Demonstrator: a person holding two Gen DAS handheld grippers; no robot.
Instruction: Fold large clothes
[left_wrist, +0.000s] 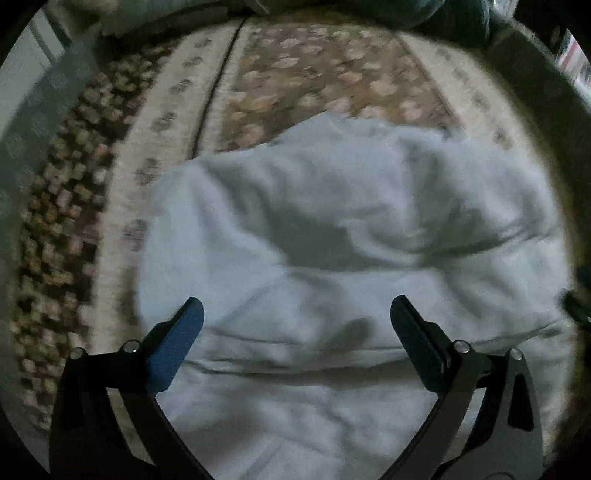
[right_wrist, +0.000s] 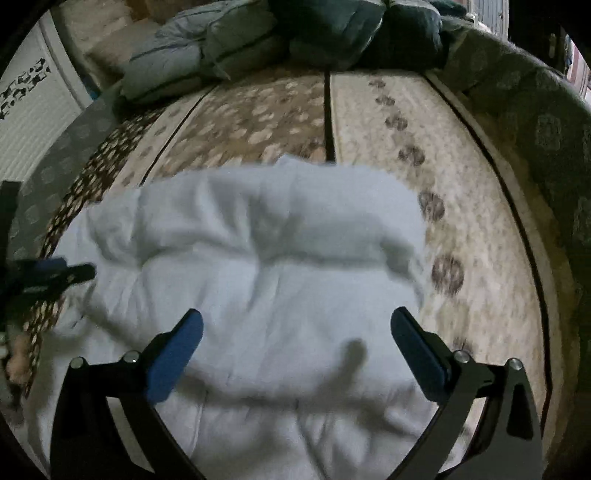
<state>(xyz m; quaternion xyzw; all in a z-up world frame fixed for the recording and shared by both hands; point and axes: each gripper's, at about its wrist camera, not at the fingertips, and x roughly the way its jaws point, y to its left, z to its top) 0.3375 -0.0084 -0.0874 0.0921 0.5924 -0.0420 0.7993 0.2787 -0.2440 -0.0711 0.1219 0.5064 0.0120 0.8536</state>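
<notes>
White cloth, a large garment (left_wrist: 332, 240), lies rumpled in a soft heap on a patterned rug (left_wrist: 295, 74) with brown blotches and pale stripes. In the left wrist view the left tongs (left_wrist: 295, 314) hang over its near part, blue pads spread wide with nothing between them but open air above the fabric. In the right wrist view the right tongs (right_wrist: 295, 325) stand just as wide, released, above the same garment, whose far edge looks doubled back on itself, though the blur makes that hard to be sure of. At the left rim of that view the left tongs' tip shows beside the cloth's left edge. Beyond the garment, at the far end of the rug, sits a pile of bluish-grey and dark green cushions (right_wrist: 207, 48).
</notes>
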